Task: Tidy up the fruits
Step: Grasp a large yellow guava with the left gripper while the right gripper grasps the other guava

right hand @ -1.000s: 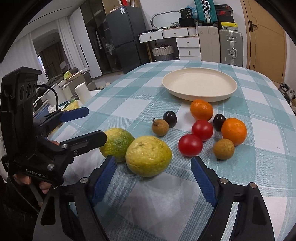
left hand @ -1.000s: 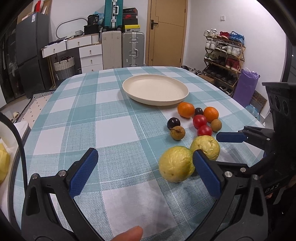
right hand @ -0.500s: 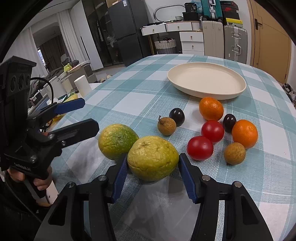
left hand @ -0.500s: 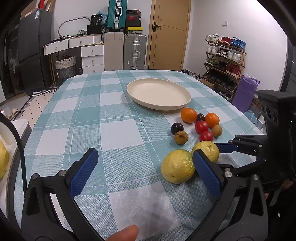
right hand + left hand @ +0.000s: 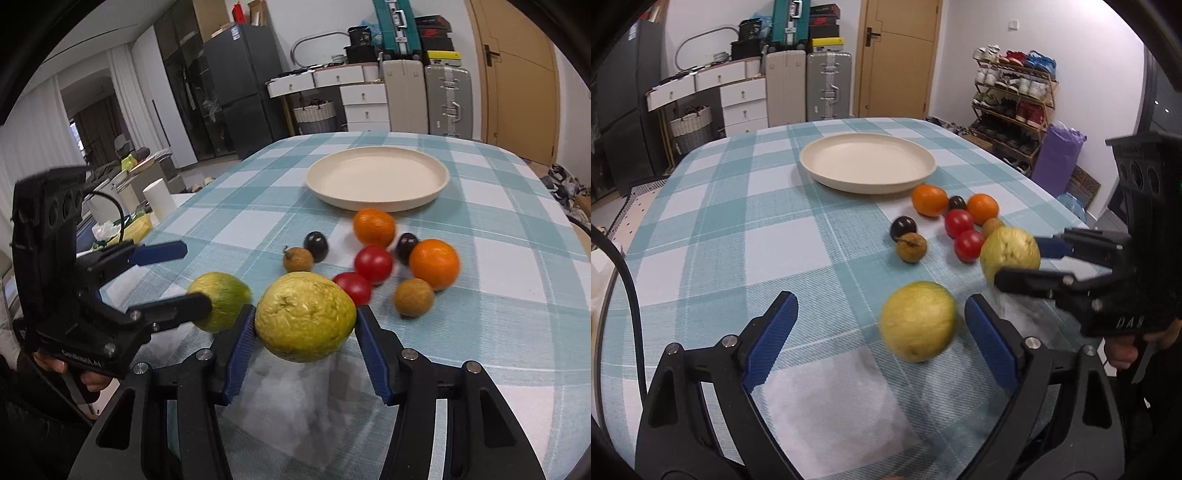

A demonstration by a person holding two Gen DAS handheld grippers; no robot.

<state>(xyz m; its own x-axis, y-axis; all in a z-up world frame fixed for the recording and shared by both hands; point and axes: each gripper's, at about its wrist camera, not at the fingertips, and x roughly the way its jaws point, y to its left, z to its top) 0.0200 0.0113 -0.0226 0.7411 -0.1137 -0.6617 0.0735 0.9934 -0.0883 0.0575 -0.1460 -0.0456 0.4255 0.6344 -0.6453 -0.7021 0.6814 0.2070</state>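
Right gripper (image 5: 306,328) clenches one guava (image 5: 305,316); left gripper (image 5: 882,336), closing, must centre the other guava (image 5: 918,320) before squeezing.

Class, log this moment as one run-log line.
right hand-held gripper: shut on guava | left hand-held gripper: closing round second guava | plate: empty

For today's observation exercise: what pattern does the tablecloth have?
The tablecloth has a teal-and-white check pattern, clearest in the left wrist view.
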